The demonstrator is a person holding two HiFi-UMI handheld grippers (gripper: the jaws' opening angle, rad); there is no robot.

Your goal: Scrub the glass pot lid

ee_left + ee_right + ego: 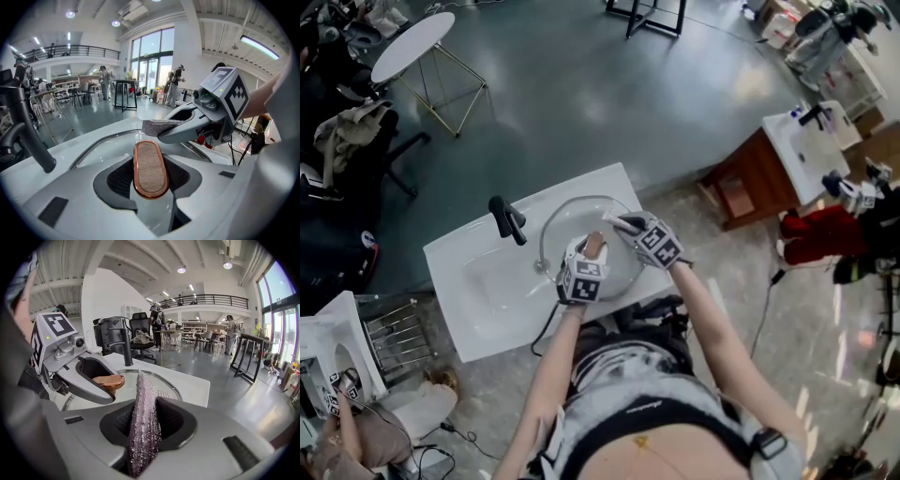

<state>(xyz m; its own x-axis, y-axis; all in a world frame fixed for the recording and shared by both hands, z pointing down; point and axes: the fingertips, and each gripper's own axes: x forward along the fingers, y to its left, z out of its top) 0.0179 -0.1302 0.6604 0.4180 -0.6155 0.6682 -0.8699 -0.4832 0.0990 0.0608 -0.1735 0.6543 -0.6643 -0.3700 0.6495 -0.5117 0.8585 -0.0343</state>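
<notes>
Black-and-white square markers, not words, are borne on the cube of the left gripper and on that of the right gripper. A small pale script on the dark waistband is too small to be read.

The left forearm and the right forearm, both bare, are reached forward across the near edge of the white washbasin and brought together above its bowl, each tool tilted downward. The left gripper's jaws are clamped on the oval wooden knob, copper-rimmed, of the glass pot lid, which is held in the washbasin's bowl, right of the black faucet. The right gripper's jaws are closed on a glittery grey scrub pad, held on edge just right of the knob and over the lid's glass; whether pad and glass touch cannot be told.

Beyond the washbasin to the left, an office chair draped with clothing and a round white table on thin gold legs are seen. A dark glossy floor is spread behind the washbasin. To its right a second washstand with a brown cabinet is placed. In the gripper views a tall hall with a railed gallery and large windows is shown, with people standing far off.
</notes>
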